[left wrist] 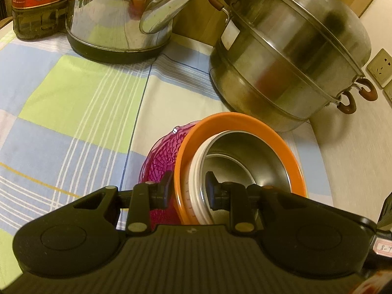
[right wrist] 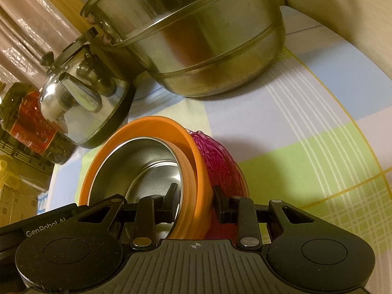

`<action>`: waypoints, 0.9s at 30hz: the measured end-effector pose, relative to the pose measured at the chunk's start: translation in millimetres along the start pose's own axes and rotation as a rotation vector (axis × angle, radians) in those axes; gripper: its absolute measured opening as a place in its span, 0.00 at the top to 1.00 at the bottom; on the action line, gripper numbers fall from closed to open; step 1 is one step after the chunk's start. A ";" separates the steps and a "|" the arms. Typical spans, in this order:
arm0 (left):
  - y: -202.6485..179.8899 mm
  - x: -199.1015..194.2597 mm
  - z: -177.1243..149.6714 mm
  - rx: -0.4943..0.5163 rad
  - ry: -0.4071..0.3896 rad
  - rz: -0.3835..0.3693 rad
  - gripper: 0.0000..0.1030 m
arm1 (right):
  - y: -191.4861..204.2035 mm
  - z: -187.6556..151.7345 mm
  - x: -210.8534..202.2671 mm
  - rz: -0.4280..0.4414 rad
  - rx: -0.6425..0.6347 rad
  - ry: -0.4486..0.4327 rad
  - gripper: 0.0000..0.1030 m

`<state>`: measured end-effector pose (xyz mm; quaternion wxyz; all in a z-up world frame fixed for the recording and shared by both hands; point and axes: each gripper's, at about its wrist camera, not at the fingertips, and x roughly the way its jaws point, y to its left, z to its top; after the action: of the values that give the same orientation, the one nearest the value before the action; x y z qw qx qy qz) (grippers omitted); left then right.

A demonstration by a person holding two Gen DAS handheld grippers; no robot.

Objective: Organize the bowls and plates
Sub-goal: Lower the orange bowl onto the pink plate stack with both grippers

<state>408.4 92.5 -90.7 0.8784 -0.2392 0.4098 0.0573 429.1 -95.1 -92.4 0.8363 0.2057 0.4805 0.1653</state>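
A nested stack hangs tilted between my two grippers: a steel bowl (left wrist: 242, 156) inside an orange bowl (left wrist: 245, 122) inside a patterned magenta glass bowl (left wrist: 161, 161). My left gripper (left wrist: 188, 188) is shut on the stack's rim, one finger outside the magenta bowl, one inside the steel bowl. In the right wrist view the steel bowl (right wrist: 144, 161), orange bowl (right wrist: 196, 161) and magenta bowl (right wrist: 220, 161) show again. My right gripper (right wrist: 196, 198) is shut on the opposite rim, one finger inside the steel bowl and one on the magenta bowl's outer side.
A large steel steamer pot (left wrist: 289, 56) stands just behind the stack. A steel kettle (left wrist: 122, 17) and an oil bottle (left wrist: 36, 5) stand at the back left. A checked cloth (left wrist: 73, 103) covers the table. The table's edge curves at the right, by a wall socket (left wrist: 379, 66).
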 end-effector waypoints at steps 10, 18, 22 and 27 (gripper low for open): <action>-0.8 0.4 -1.2 0.008 -0.004 -0.003 0.77 | 2.5 -2.6 0.3 0.013 -0.035 -0.006 0.64; -1.6 -5.9 -1.3 0.020 -0.029 -0.002 0.67 | 2.6 -5.5 -1.7 0.039 -0.042 -0.012 0.55; -0.3 -9.1 -1.4 0.019 -0.038 -0.007 0.64 | 1.6 -5.5 -4.1 0.047 -0.031 -0.021 0.55; 0.6 -11.2 -0.7 0.016 -0.048 -0.011 0.64 | 3.8 -2.4 -14.3 0.055 -0.033 -0.072 0.49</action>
<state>400.4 93.8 -82.9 0.8903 -0.2327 0.3875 0.0549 419.8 -98.2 -81.0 0.8514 0.2108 0.4417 0.1887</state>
